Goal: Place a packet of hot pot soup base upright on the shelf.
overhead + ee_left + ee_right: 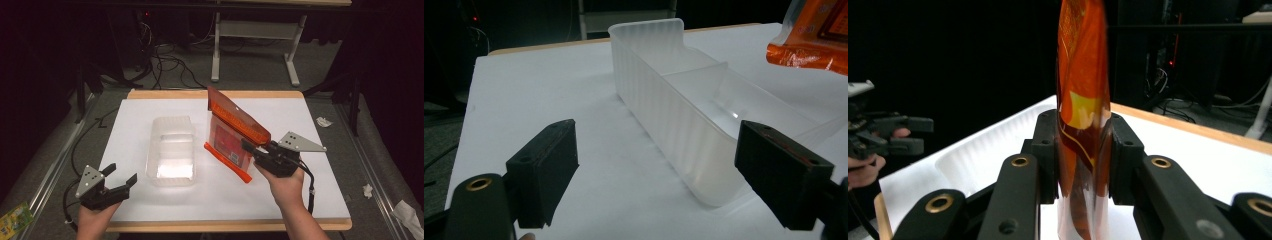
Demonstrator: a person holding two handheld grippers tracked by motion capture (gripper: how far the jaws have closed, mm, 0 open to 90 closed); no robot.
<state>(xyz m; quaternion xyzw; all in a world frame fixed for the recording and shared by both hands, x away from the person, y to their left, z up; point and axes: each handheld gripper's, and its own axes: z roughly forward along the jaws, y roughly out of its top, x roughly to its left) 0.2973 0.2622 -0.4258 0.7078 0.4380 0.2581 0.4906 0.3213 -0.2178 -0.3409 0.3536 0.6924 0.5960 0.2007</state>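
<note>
My right gripper (250, 148) is shut on an orange plastic packet (231, 129), which hangs tilted above the white table top (310, 125) right of centre. In the right gripper view the packet (1083, 100) stands edge-on, pinched between the two black pads (1045, 150). A clear plastic bin (170, 150) with a divider sits on the table left of the packet. My left gripper (121, 175) stands open at the front left, apart from the bin. In the left gripper view its jaws frame the bin's near corner (704, 165), with nothing between them, and the packet's corner (811, 42) hangs top right.
A white table frame (255, 45) and cables (170, 65) lie on the floor beyond the table. Crumpled paper scraps (367, 190) lie on the floor at the right. A green packet (14, 220) lies at the bottom left off the table.
</note>
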